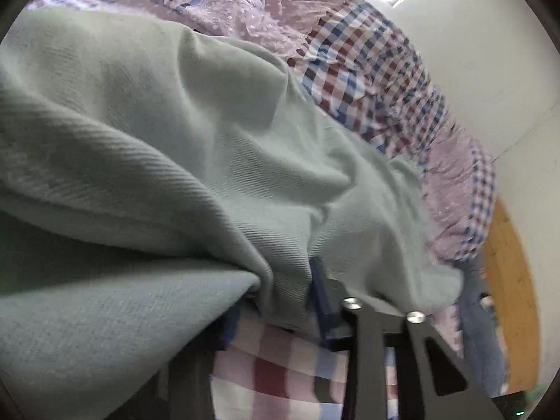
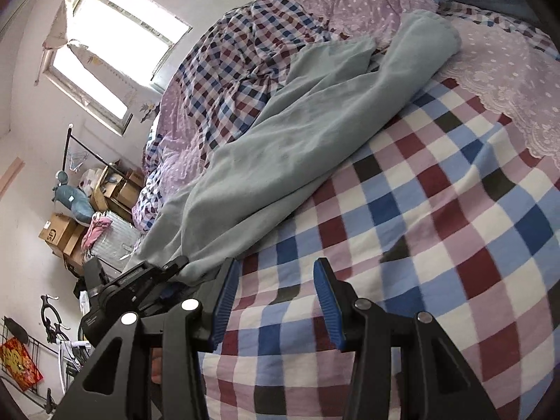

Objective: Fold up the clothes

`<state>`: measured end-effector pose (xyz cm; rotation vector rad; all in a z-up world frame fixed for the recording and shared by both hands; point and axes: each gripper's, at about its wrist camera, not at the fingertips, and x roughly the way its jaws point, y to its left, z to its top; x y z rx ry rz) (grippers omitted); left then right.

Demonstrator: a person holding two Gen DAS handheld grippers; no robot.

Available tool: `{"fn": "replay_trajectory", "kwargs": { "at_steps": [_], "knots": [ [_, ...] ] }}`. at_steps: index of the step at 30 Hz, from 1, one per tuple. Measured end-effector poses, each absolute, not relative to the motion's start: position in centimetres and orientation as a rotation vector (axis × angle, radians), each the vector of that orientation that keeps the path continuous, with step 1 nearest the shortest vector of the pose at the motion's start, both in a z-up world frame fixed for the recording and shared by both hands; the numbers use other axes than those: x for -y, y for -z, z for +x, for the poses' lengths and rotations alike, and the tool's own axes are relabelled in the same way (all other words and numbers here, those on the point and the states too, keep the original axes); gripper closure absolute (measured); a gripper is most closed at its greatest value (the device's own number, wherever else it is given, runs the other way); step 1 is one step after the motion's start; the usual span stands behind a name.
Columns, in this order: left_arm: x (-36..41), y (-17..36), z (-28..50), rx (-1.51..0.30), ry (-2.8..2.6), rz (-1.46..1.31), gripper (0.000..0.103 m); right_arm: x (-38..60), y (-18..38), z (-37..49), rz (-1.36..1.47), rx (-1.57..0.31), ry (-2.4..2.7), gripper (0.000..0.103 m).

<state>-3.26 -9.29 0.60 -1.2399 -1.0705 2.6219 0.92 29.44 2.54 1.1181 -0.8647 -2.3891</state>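
A pale grey-green garment fills the left wrist view, and a bunched fold of it is pinched in my left gripper. Only the right blue pad shows; cloth covers the other finger. In the right wrist view the same garment lies stretched diagonally across the bed. My left gripper is at its near lower edge. My right gripper stands open just right of that edge, over the checked bedsheet, with no cloth between its pads.
A rumpled checked quilt and a lilac dotted cover lie behind the garment. Left of the bed are cardboard boxes, a clothes rail and a bicycle. A wooden floor shows beyond the bed edge.
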Motion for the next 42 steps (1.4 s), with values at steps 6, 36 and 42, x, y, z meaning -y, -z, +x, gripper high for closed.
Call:
{"fn": "replay_trajectory", "kwargs": {
  "at_steps": [6,36,42],
  "knots": [
    [7.7,-6.6,-1.4,0.989,-2.593,-1.043,0.087,-30.8,-2.3,1.0,1.120,0.924,2.402,0.054],
    [12.8,-10.1,5.1,0.960,-2.558,-0.857,0.097,-34.4,0.0,-8.2,1.060,1.126,2.455,0.043],
    [12.8,-9.5,4.8,0.933,-2.549,-0.904,0.097,-33.4,1.4,-10.6,1.148,1.016,2.516,0.060]
  ]
}}
